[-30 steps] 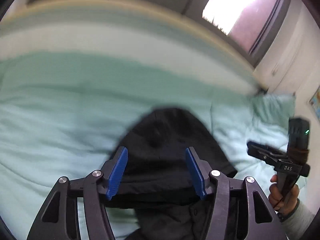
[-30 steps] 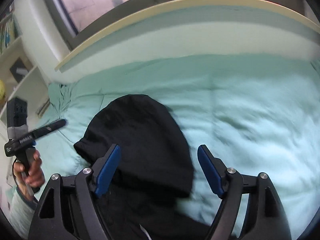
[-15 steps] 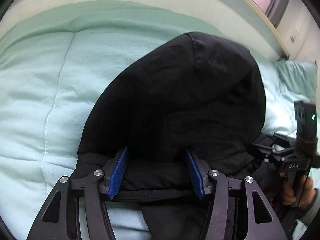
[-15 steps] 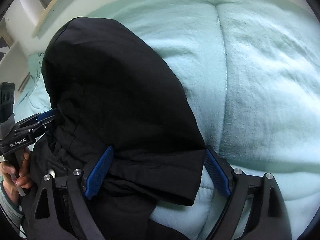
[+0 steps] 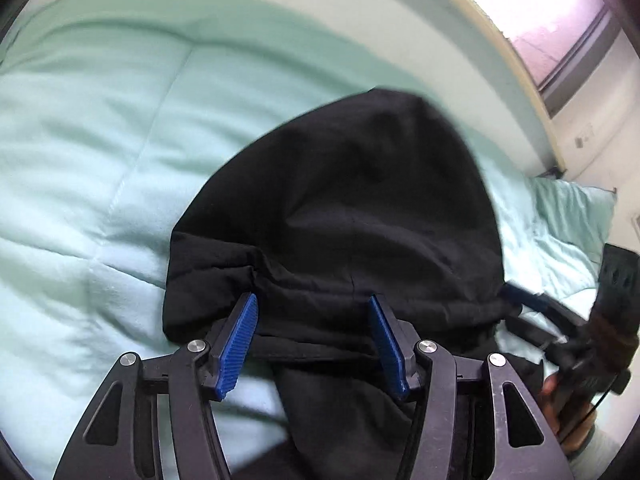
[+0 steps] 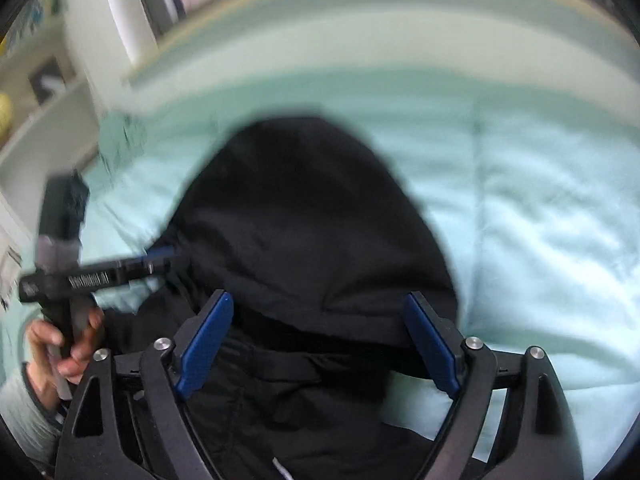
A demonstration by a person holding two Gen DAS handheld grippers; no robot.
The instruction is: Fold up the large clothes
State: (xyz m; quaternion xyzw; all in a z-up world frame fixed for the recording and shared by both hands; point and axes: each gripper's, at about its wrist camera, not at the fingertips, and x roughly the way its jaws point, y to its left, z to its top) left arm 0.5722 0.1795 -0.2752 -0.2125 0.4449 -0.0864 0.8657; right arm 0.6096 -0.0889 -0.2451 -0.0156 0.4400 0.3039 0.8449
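A black hooded garment (image 5: 344, 216) is lying on a pale green quilt (image 5: 100, 152), hood spread toward the far side. The left gripper (image 5: 314, 340) is standing open, blue pads either side of the hood's gathered base, cloth between them but not pinched. The right gripper (image 6: 320, 344) is standing open too, having just been closing slightly, straddling the same black fabric without pressing on it.

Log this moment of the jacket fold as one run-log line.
stage: hood laid flat | black jacket on green duvet | left gripper: open at collar | right gripper: open, jaws just closing, straddling hood base
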